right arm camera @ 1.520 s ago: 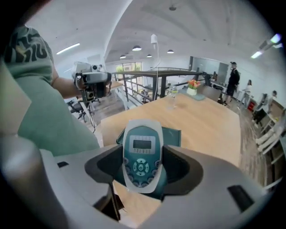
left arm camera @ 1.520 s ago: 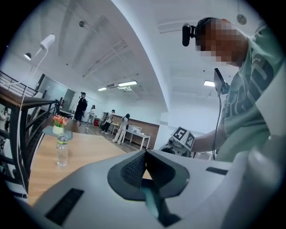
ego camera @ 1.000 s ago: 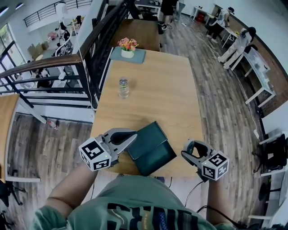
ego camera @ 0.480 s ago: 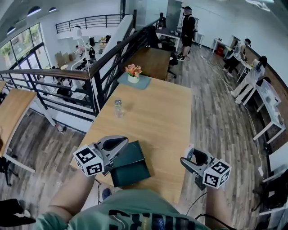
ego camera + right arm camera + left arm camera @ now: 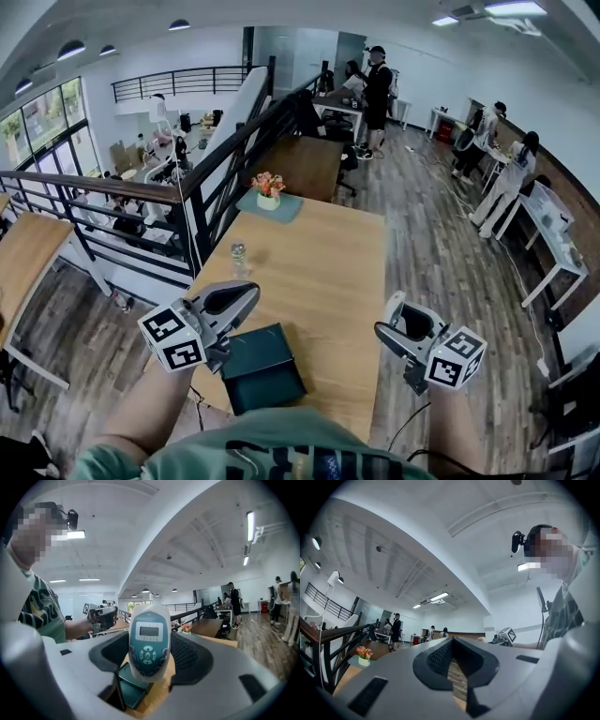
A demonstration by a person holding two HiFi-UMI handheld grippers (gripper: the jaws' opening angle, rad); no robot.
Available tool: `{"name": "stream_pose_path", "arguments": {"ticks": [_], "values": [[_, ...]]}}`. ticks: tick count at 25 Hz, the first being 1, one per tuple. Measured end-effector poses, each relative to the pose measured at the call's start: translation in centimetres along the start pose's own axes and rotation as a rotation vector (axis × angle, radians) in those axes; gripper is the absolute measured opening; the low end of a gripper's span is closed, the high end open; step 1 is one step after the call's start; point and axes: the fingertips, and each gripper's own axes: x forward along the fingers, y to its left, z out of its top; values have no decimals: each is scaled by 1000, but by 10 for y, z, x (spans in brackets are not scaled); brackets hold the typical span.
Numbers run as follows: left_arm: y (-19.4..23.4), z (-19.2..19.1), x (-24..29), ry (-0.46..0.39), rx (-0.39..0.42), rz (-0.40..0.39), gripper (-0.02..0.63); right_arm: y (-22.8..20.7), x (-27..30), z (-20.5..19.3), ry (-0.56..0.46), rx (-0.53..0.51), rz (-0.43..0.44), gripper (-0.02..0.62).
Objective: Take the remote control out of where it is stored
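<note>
Right gripper view showed right gripper (image 5: pixel 152 660) pinching remote (image 5: pixel 149 644) by its sides in air, away from box (image 5: pixel 262 366); left gripper (image 5: pixel 234 298) pressed together, empty; remote looked light, rigid, slick plastic, so side grip suited

No word, brand or number can be read anywhere. The cubes on the left gripper (image 5: pixel 246 292) and right gripper (image 5: pixel 384 326) carry only black-and-white square markers. The print on the person's shirt (image 5: pixel 281 452) is cut off and illegible. The screen and buttons of the remote control (image 5: pixel 148 644) show no legible characters.
</note>
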Motion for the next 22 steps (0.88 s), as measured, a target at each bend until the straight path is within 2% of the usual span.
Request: {"name": "stream_pose_path", "arguments": {"ticks": [5, 10, 17, 22], "values": [[2, 21, -7, -17, 14, -15, 5, 16, -1, 32, -54, -33, -13, 290], [9, 28, -19, -20, 40, -10, 5, 26, 7, 41, -57, -54, -14, 290], [16, 23, -13, -1, 52, 21, 5, 23, 2, 51, -54, -65, 1, 290], [19, 24, 10, 15, 99, 47, 5, 7, -17, 69, -63, -89, 21, 290]]}}
